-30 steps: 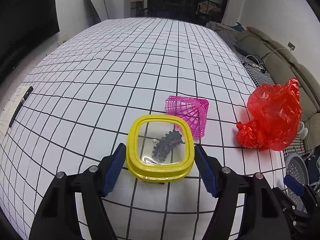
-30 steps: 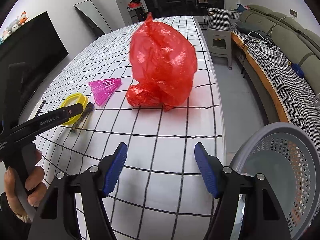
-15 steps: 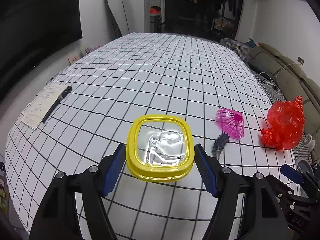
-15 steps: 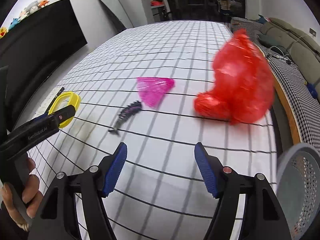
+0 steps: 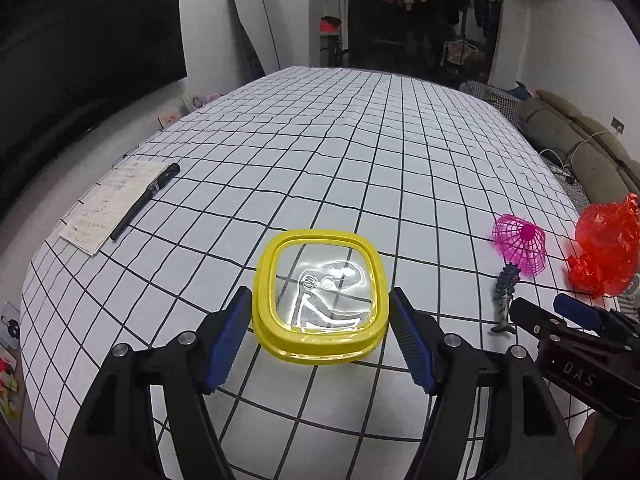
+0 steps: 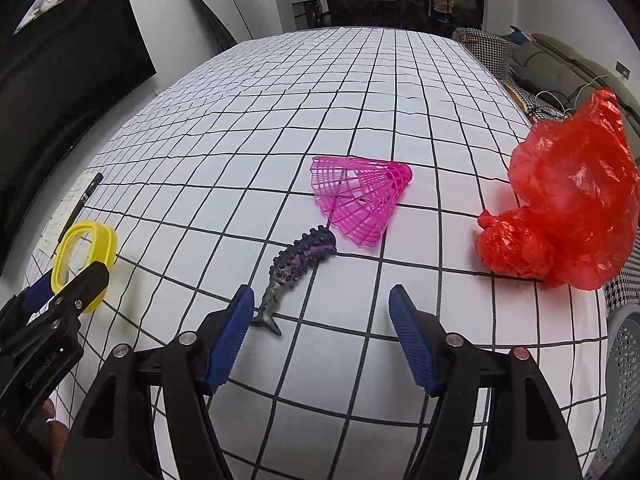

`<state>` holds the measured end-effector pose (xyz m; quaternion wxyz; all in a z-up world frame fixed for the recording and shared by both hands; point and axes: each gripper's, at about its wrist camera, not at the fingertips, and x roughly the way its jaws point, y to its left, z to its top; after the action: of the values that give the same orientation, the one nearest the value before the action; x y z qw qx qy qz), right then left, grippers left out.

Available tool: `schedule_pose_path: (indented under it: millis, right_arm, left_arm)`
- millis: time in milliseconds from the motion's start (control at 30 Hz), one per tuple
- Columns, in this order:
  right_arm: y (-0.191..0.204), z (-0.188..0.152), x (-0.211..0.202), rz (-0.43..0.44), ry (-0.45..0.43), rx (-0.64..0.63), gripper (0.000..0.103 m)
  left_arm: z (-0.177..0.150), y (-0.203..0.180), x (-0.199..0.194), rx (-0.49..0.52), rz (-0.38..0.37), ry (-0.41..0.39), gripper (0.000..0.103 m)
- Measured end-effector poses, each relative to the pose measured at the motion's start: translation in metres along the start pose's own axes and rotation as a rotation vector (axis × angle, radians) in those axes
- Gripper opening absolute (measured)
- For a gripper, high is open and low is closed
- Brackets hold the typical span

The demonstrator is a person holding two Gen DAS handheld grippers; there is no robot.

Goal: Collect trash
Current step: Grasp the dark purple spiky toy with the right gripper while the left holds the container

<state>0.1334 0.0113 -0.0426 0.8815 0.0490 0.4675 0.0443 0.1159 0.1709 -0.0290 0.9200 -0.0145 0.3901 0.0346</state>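
Left gripper (image 5: 320, 328) clamps the yellow lid (image 5: 320, 296) — lifted above the grid sheet (image 5: 320, 140).
Right gripper (image 6: 320, 332) gapes empty — spiky tentacle toy (image 6: 298, 264) at eleven o'clock, red bag (image 6: 568, 216) at two.

"DAS" on the right claw (image 5: 576, 316) body — "GenRobot" lettering, partly legible, on the left claw (image 6: 60, 284) body

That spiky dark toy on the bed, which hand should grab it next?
Probably the right. The right gripper is open and empty, with the spiky toy just ahead by its left finger. The left gripper already holds the yellow lid.
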Motion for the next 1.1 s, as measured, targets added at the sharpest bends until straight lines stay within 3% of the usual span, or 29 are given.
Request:
schedule_pose_path:
  millis: [433,567,700,733,1100]
  right_arm:
    - [0.024,0.009,0.026,-0.104,0.014,-0.052,0.066]
    - [0.033,0.010,0.026,-0.106,-0.001,-0.071,0.053]
    - [0.041,0.007,0.023,-0.095,-0.012,-0.107,0.023]
    - [0.041,0.006,0.022,-0.090,-0.013,-0.112,0.020]
    - [0.020,-0.012,-0.003,-0.043,-0.015,-0.084,0.020]
  left_arm:
    - [0.001,0.015,0.003,-0.061,-0.042,0.006,0.068]
    - [0.000,0.014,0.001,-0.060,-0.052,0.005,0.068]
    - [0.000,0.015,0.001,-0.067,-0.065,0.010,0.068]
    - [0.000,0.016,0.001,-0.069,-0.066,0.011,0.068]
    - [-0.002,0.007,-0.009,-0.043,-0.079,-0.007,0.068]
